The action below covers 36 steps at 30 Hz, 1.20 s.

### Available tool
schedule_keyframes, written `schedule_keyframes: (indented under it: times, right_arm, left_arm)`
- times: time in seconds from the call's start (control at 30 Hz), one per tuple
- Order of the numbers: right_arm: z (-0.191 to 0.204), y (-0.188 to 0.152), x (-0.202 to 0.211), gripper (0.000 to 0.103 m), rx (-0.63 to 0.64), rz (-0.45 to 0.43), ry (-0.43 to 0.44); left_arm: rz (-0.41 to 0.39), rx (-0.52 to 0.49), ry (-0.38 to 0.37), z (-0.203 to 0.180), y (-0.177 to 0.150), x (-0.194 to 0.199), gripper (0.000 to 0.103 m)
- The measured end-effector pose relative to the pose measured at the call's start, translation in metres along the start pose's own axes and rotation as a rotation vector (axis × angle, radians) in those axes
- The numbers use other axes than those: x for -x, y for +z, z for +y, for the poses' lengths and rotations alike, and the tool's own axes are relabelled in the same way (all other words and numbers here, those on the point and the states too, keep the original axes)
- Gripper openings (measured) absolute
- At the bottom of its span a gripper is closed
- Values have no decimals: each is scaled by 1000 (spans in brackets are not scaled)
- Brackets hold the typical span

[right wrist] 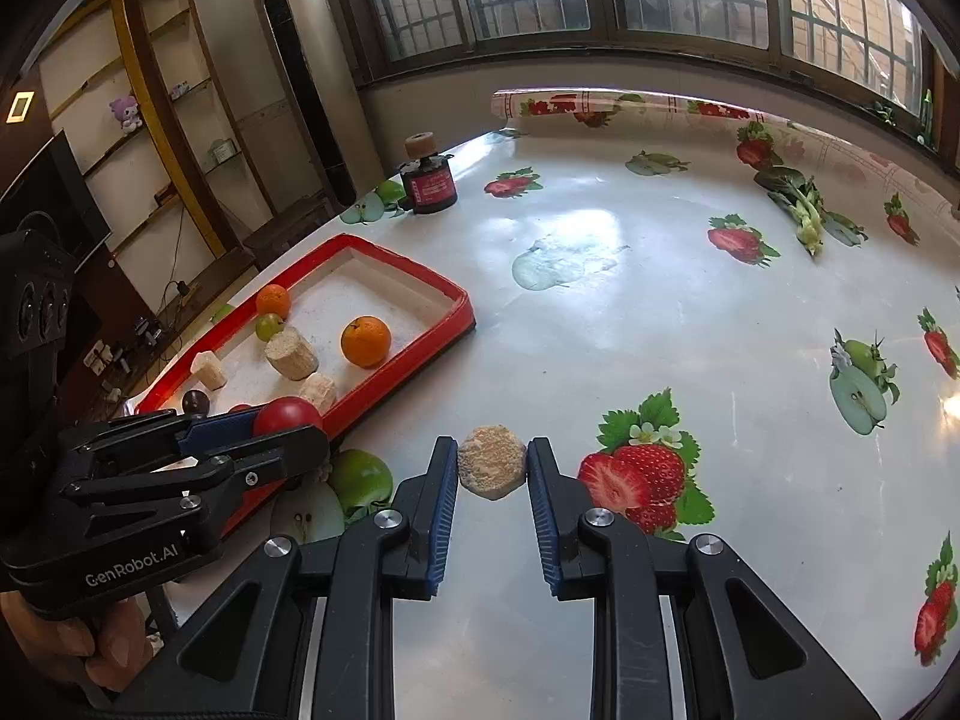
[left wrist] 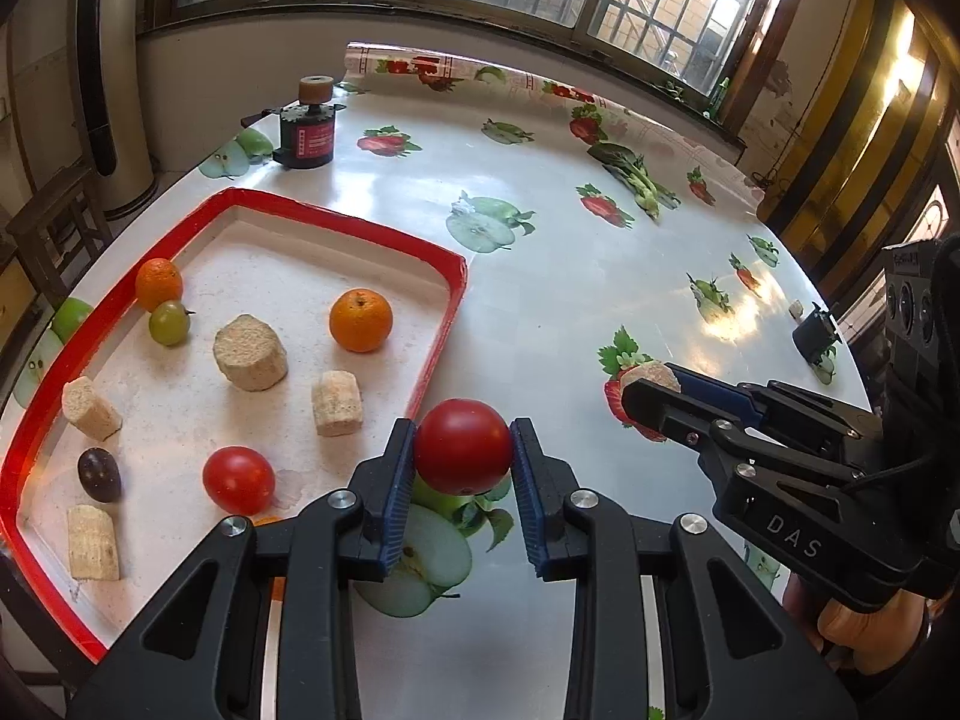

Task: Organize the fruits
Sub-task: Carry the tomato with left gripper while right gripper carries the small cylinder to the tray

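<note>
My left gripper (left wrist: 462, 450) is shut on a red tomato (left wrist: 463, 445), held just off the near right corner of the red-rimmed tray (left wrist: 441, 333). In the right wrist view the tomato (right wrist: 287, 414) shows in that gripper (right wrist: 288, 429). My right gripper (right wrist: 492, 463) is shut on a beige cork-like chunk (right wrist: 492, 461) above the table; it shows at the right in the left wrist view (left wrist: 651, 387). The tray holds two oranges (left wrist: 360, 320) (left wrist: 158, 284), a green grape (left wrist: 169, 322), a dark grape (left wrist: 99, 474), another tomato (left wrist: 238, 479) and several beige chunks (left wrist: 250, 351).
A black and red jar (left wrist: 308, 129) with a cork lid stands at the table's far left. A leafy green vegetable (left wrist: 633, 175) lies at the far right. A small black object (left wrist: 813, 333) sits by the right edge. The tablecloth (left wrist: 570, 300) has printed fruit.
</note>
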State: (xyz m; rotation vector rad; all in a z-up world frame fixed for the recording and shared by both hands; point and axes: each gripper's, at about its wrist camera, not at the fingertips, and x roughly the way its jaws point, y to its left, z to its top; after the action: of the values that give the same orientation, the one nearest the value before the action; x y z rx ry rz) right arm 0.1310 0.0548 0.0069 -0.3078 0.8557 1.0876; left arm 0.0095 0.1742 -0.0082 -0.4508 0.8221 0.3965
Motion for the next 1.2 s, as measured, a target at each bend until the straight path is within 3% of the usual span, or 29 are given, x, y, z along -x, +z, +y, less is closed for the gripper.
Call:
schedule_keyframes:
  times: [0.87, 1.2]
  right_arm:
    - [73, 24, -42, 24, 101, 41, 74]
    - [77, 40, -70, 24, 103, 67, 78]
  left_arm:
    - [-23, 115, 70, 79, -5, 21, 29]
    - [-3, 159, 97, 106, -1, 12, 29]
